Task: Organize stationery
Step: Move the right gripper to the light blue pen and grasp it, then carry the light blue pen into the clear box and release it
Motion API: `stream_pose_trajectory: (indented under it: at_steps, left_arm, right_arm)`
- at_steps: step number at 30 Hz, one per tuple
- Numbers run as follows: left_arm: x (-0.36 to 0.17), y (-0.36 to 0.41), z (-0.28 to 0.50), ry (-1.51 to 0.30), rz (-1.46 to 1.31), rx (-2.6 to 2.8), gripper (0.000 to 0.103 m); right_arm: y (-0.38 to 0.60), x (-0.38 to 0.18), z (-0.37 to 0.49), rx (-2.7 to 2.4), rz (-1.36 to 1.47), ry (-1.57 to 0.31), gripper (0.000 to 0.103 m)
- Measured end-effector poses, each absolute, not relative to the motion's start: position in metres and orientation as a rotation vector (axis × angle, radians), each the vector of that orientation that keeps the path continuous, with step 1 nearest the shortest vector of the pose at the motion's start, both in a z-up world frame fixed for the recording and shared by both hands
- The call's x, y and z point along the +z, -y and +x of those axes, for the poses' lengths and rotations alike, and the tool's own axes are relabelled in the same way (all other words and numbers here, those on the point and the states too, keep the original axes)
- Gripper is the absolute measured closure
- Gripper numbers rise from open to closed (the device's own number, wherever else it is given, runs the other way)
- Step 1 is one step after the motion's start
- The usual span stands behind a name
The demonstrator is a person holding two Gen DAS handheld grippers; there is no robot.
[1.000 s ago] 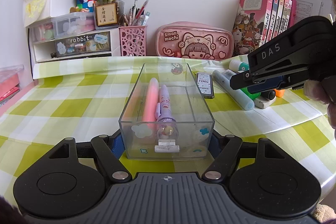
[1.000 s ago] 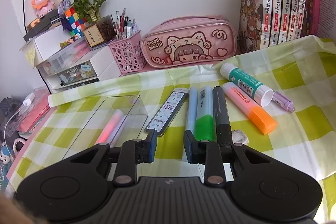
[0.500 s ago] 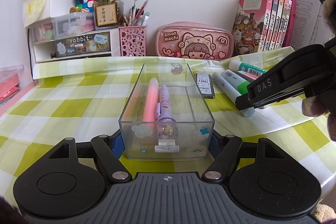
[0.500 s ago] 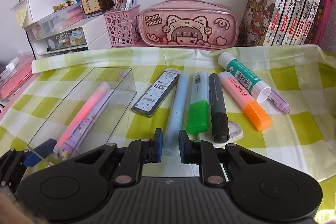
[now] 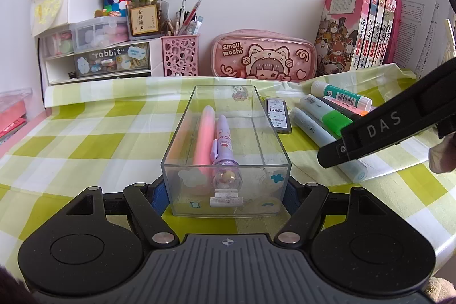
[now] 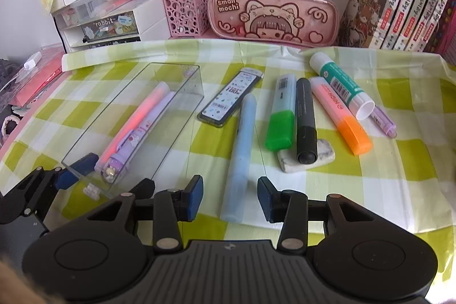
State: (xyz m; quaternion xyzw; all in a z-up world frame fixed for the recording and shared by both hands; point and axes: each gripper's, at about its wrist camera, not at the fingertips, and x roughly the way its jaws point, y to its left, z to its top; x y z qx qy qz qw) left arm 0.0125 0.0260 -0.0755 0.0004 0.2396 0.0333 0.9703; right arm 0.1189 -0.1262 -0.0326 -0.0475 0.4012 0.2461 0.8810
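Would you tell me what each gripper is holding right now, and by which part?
The left gripper clamps the clear box by its near end walls. The right gripper holds nothing: its opening jaws straddle the light blue pen without touching.

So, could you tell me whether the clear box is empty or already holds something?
Not empty: the clear box holds a pink pen and a purple pen, side by side.
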Motion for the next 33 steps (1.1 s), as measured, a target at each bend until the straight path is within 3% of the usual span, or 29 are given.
stream_pose_trajectory:
  at_steps: [13,17,25,33]
  left_arm:
    - [-0.075,-0.026,0.013,-0.484,0.0,0.068,0.03]
    - [-0.075,-0.026,0.013,-0.484,0.0,0.068,0.03]
    - [-0.075,-0.026,0.013,-0.485,0.0,0.068,0.03]
    - [-0.075,-0.026,0.013,-0.484,0.0,0.068,0.03]
  right_arm:
    - [0.109,-0.048,0.132,0.476,-0.115,-0.738,0.04]
    - [0.104,-0.048,0.131,0.461,-0.134,-0.725,0.059]
    - [0.11,-0.046,0.132,0.424,-0.079,-0.751,0.062]
    - [0.127,-0.037,0.139,0.484,0.167,-0.823,0.062]
